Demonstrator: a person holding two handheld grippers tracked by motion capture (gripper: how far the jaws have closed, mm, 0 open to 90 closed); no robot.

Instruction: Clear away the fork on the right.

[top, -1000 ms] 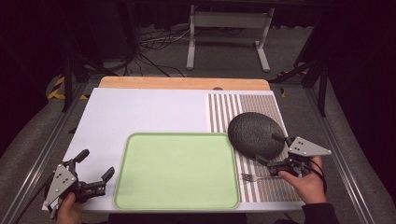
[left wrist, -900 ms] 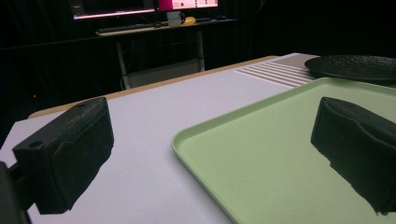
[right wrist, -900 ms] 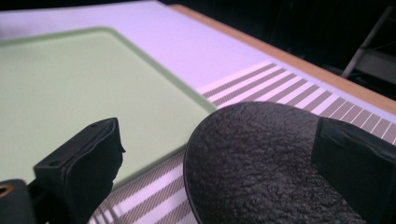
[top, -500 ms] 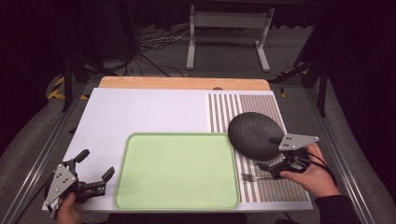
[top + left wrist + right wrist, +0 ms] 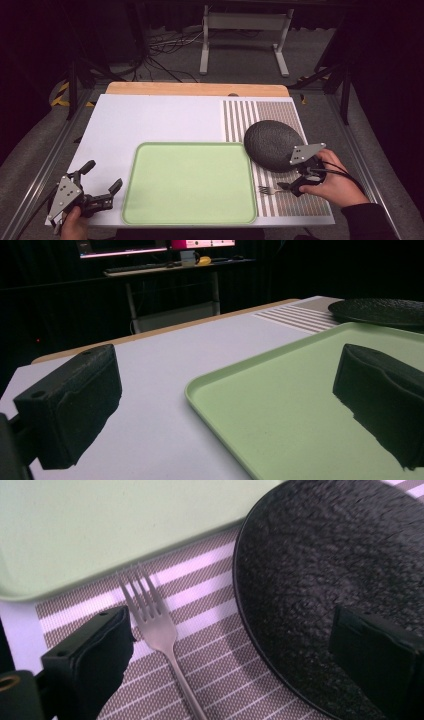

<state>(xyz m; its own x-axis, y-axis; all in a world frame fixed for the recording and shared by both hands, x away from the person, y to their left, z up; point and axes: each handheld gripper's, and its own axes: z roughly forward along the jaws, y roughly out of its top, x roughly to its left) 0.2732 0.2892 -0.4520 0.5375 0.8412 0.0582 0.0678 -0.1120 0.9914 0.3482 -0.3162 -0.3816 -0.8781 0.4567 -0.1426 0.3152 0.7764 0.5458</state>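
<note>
A steel fork (image 5: 270, 189) lies on the striped placemat (image 5: 240, 120), just right of the pale green tray (image 5: 190, 182) and in front of the black textured plate (image 5: 272, 145). My right gripper (image 5: 296, 181) hovers low and open over the fork's handle. In the right gripper view the fork (image 5: 155, 625) lies between the jaws close to the left one, while the right jaw hangs over the plate (image 5: 340, 580). My left gripper (image 5: 104, 176) rests open at the table's front left. Its jaws straddle the tray's near-left corner (image 5: 300, 390), holding nothing.
The white table top (image 5: 150, 120) stretches behind the tray, ending in a wooden strip (image 5: 195, 89) at the back. The tray's green edge (image 5: 100, 525) lies just beyond the fork's tines. A metal stand and cables are on the floor behind the table.
My right gripper has shifted left, from beside the plate's right rim to over the fork's handle. The left gripper, tray, plate and fork have stayed put.
</note>
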